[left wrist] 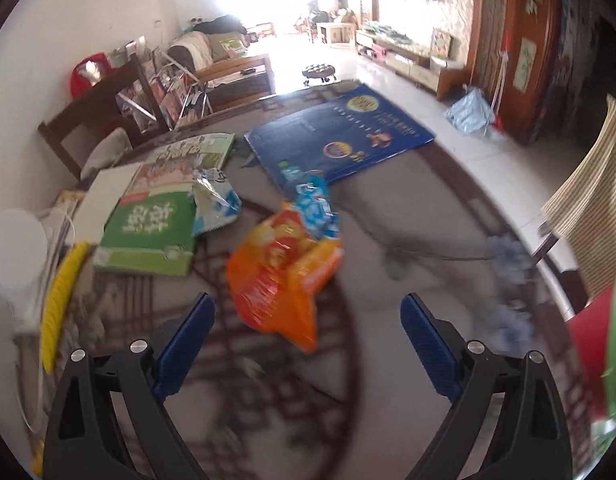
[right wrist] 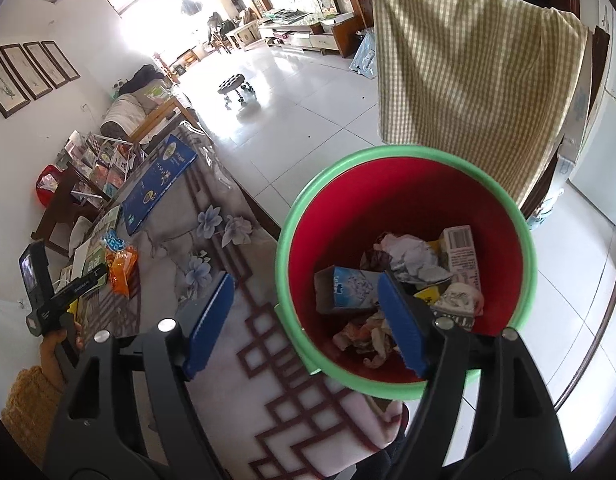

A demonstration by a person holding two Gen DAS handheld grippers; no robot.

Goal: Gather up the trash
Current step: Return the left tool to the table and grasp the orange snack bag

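An orange snack bag point(left wrist: 284, 276) lies crumpled on the patterned tablecloth. A blue wrapper point(left wrist: 317, 208) rests at its far end, and a torn blue-and-white wrapper point(left wrist: 216, 204) lies to the left. My left gripper point(left wrist: 306, 298) is open just short of the orange bag, with the bag's near end between its blue fingers and not pressed. My right gripper point(right wrist: 305, 276) is open and holds nothing, over the near rim of a red bin with a green rim point(right wrist: 407, 200). A blue carton point(right wrist: 347, 288) and crumpled paper point(right wrist: 411, 256) lie in the bin.
A green box point(left wrist: 152, 224), a flat dark-blue box point(left wrist: 339, 132) and a yellow brush point(left wrist: 62, 292) lie on the table. A wooden chair point(left wrist: 92, 120) stands behind it. A checked cloth point(right wrist: 467, 64) hangs over a chair past the bin. A hand point(right wrist: 56, 344) holds the left tool.
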